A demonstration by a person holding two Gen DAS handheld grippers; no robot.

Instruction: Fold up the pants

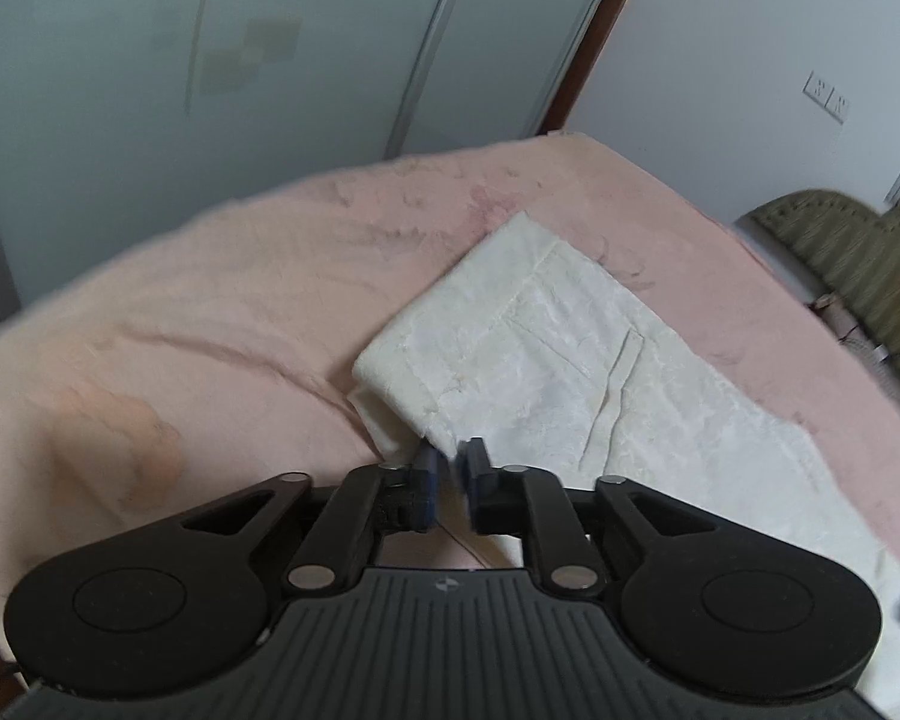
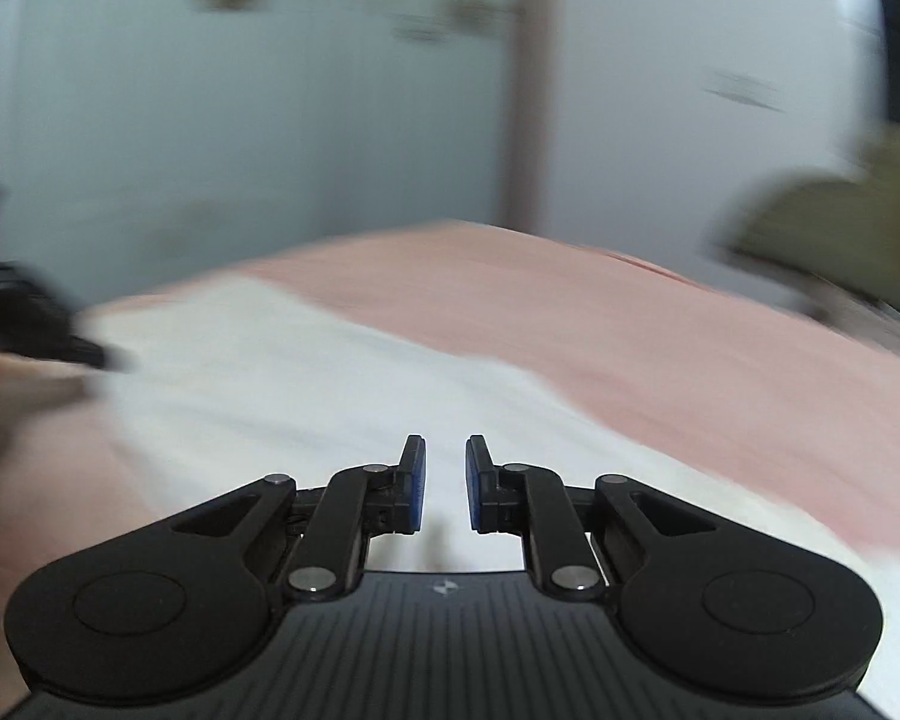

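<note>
White pants (image 1: 570, 354) lie folded flat on a pink bed sheet (image 1: 240, 312), running from the middle toward the lower right. My left gripper (image 1: 450, 462) is at the pants' near left corner with its pads a little apart. The cloth edge touches the left fingertip but is not pinched. In the blurred right wrist view, my right gripper (image 2: 445, 450) hovers over the white pants (image 2: 306, 384). Its jaws are drawn close with only a slim gap and nothing between them. The left gripper (image 2: 36, 324) shows as a dark smear at that view's left edge, with a hand (image 2: 6, 387) below it.
Pale sliding wardrobe doors (image 1: 270, 60) stand behind the bed. A wall with sockets (image 1: 828, 96) is at the right. An olive wicker chair (image 1: 858, 264) stands past the bed's right edge. A peach patch (image 1: 114, 450) marks the sheet at the near left.
</note>
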